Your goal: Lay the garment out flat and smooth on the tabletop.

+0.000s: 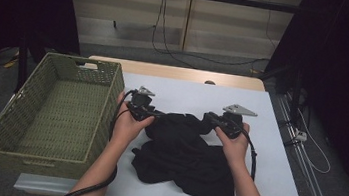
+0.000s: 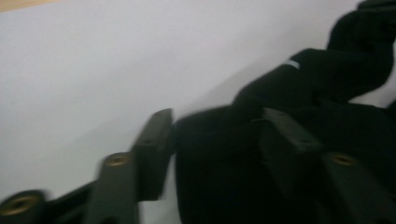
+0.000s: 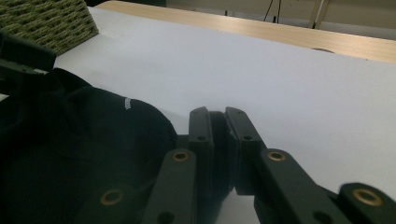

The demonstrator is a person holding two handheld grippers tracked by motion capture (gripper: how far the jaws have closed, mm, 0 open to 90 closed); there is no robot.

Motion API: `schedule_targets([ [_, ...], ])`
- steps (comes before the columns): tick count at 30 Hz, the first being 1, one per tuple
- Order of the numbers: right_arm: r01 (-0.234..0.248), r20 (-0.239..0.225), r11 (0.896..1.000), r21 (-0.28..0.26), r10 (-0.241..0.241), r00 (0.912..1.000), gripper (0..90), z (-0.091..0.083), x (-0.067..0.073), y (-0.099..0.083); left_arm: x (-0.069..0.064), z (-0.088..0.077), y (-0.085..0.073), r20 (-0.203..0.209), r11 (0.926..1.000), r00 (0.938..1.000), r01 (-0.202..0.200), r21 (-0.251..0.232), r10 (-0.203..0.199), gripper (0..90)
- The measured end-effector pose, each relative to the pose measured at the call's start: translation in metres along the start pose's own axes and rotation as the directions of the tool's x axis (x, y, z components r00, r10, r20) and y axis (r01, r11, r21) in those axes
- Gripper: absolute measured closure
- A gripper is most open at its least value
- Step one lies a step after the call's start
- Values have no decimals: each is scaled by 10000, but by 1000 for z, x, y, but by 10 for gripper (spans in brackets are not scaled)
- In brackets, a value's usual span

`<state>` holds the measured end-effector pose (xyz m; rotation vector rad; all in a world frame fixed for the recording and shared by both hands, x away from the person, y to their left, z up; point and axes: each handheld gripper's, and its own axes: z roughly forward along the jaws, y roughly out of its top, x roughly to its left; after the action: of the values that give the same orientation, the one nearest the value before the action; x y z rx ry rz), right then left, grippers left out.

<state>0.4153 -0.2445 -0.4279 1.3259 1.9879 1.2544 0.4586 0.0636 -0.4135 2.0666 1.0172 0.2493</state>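
So I've got the black garment (image 1: 183,152) bunched mid-table on the white table cover (image 1: 276,156), with the wicker basket (image 1: 55,108) waiting off at 9 o'clock. My right gripper (image 3: 218,122) is pinched tight on a fold of cloth at the top edge, probably to anchor that corner. My left gripper (image 2: 212,128) has its jaws apart with fabric bulging between them, not biting, likely repositioning for a better hold.

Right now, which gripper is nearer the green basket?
Left. The left gripper sits just beside the basket wall, over the black garment; the right gripper is across the garment, farther away.
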Motion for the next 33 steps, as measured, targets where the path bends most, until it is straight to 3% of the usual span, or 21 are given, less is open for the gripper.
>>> schedule_targets([
  [2,66,27,10000,47,-66,10000,817,0,0,0,5,-3,2,-317,9997,9994,110,-219,-117,321],
  [5,117,219,9999,115,-119,9997,817,0,-2,-1,11,-6,5,-648,9993,9973,325,-156,-335,293],
  [8,-162,399,9999,48,160,9991,817,-2,-8,-1,16,-4,3,-876,9993,9955,340,-149,-352,330],
  [9,-83,521,10000,22,82,9986,817,-4,-11,-1,20,-4,2,-1049,9997,9945,37,238,-12,340],
  [10,-59,654,10000,48,55,9978,817,-6,-12,0,20,1,0,-1036,9989,9935,473,-21,-473,340],
  [11,-29,710,10000,-27,31,9975,817,-7,-14,0,25,2,-1,-1182,9994,9929,178,312,-140,348],
  [12,-141,696,9999,-86,147,9975,817,-8,-16,0,25,7,-3,-1342,9987,9900,467,209,-435,364],
  [13,-227,709,9997,-75,232,9972,817,-10,-18,0,28,10,-4,-1329,9981,9910,254,561,-178,371],
  [15,-241,746,9997,-58,245,9969,817,-10,-20,-2,26,18,-8,-1244,9975,9915,453,548,-382,395],
  [16,-257,696,9997,-27,258,9972,817,-10,-20,-2,24,21,-8,-1269,9967,9919,194,784,-93,391],
  [17,-257,709,9997,-13,257,9972,817,-10,-20,-3,21,24,-10,-1154,9973,9930,313,667,-235,388],
  [18,-226,651,9997,-23,227,9976,816,-9,-20,-3,20,25,-10,-823,9953,9966,7,966,73,381],
  [19,-225,581,9997,-29,226,9981,816,-8,-19,-3,14,29,-12,-721,9974,9970,337,644,-290,372],
  [23,-131,407,9999,68,128,9991,814,-6,-14,-3,5,34,-16,-815,9941,9960,-283,1047,369,365],
  [24,-74,412,9998,161,67,9991,814,-5,-13,-4,3,37,-18,-752,9962,9971,-67,870,133,378],
  [26,-33,293,9998,190,28,9996,813,-3,-10,-5,1,37,-21,-802,9975,9966,-128,695,183,382],
  [27,-1,277,9997,228,-6,9996,814,-2,-9,-5,2,36,-21,-736,9952,9962,-402,892,468,395],
  [29,57,102,9997,238,-59,9999,813,-1,-6,-5,-3,37,-21,-612,9979,9980,-119,635,158,466],
  [30,126,93,9995,279,-129,9999,813,0,-5,-5,-3,35,-20,-425,9953,9982,-376,895,415,526],
  [33,247,-134,9988,419,-242,9996,811,4,0,-6,-12,38,-19,-18,9959,10000,-58,901,60,667],
])
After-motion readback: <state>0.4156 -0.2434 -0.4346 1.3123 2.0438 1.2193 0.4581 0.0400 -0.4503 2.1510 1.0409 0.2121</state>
